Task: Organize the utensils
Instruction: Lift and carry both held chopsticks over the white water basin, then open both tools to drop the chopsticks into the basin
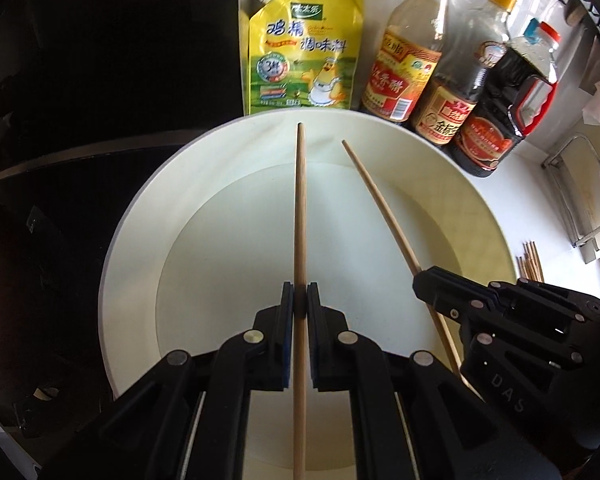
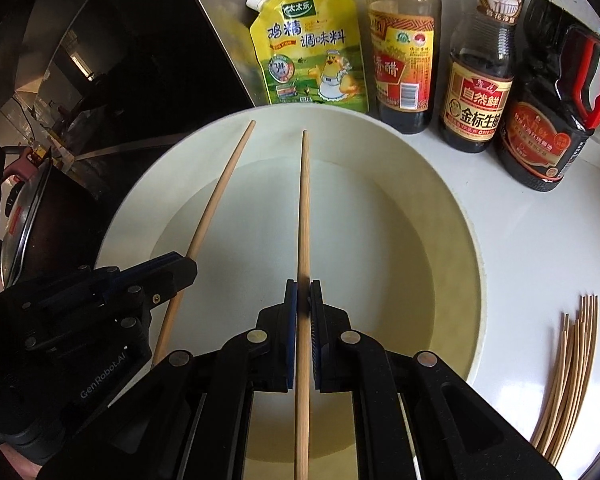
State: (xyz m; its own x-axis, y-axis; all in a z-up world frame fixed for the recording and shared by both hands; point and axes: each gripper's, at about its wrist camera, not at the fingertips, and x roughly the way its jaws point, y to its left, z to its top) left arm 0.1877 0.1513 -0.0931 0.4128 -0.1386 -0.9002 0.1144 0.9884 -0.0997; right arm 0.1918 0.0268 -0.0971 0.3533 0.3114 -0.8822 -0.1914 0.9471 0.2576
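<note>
A wide white plate (image 1: 132,264) lies on the counter beneath both grippers. My left gripper (image 1: 300,292) is shut on a wooden chopstick (image 1: 300,208) that points forward over the plate. To its right, my right gripper (image 1: 422,278) is shut on a second chopstick (image 1: 380,208), angled toward the first. The right wrist view shows the same from the other side. There the right gripper (image 2: 303,290) clamps its chopstick (image 2: 304,200), and the left gripper (image 2: 190,266) holds its chopstick (image 2: 222,188) over the plate's (image 2: 456,240) left side.
Behind the plate stand a yellow seasoning pouch (image 1: 304,48) and three sauce bottles (image 1: 408,52) (image 1: 460,92) (image 1: 508,100). A bundle of loose chopsticks (image 2: 572,368) lies on the white counter to the right. A black hob (image 1: 80,120) and a dark pan (image 2: 32,220) are on the left.
</note>
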